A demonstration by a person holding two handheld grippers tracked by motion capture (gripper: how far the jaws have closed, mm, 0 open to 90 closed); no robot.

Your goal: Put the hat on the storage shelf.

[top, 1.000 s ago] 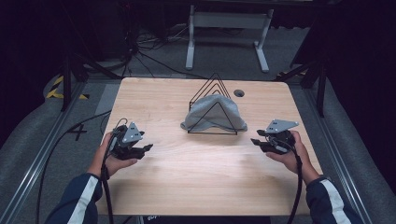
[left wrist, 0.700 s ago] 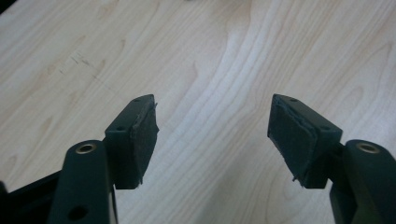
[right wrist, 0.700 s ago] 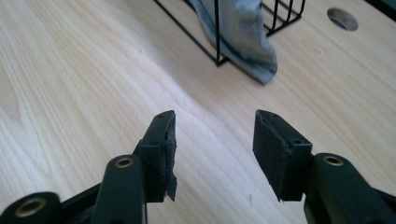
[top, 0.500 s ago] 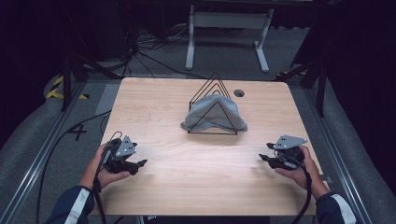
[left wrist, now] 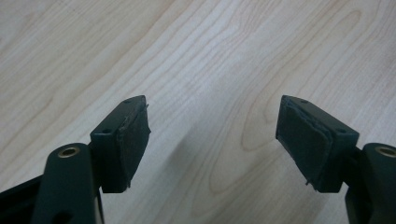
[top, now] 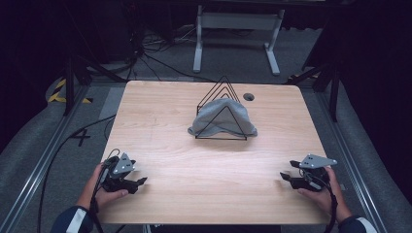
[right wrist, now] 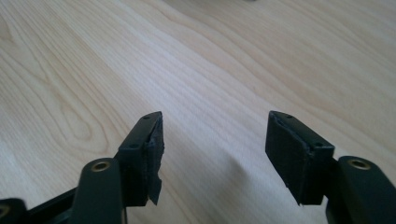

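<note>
**Both tools open and low at the near edge**

I hold my left tool (top: 142,181) at the near left corner of the wooden tabletop (top: 165,126), and my right tool (top: 283,176) at the near right corner. Each points inward toward the middle of the tabletop, and the two are well apart. In the left gripper view my jaws stand spread wide, with bare wood grain between them and nothing held; the pads (left wrist: 133,140) look worn at the edges. In the right gripper view the jaws are likewise parted over bare wood, and one pad (right wrist: 152,161) has a ragged lower corner.

Toward the far side of the tabletop stands a black wire rack (top: 214,93) of triangular frames. A grey cloth (top: 214,119) is draped over it, its hem resting on the tabletop. Just beyond the rack sits a small dark round hole (top: 248,96) in the tabletop.
</note>
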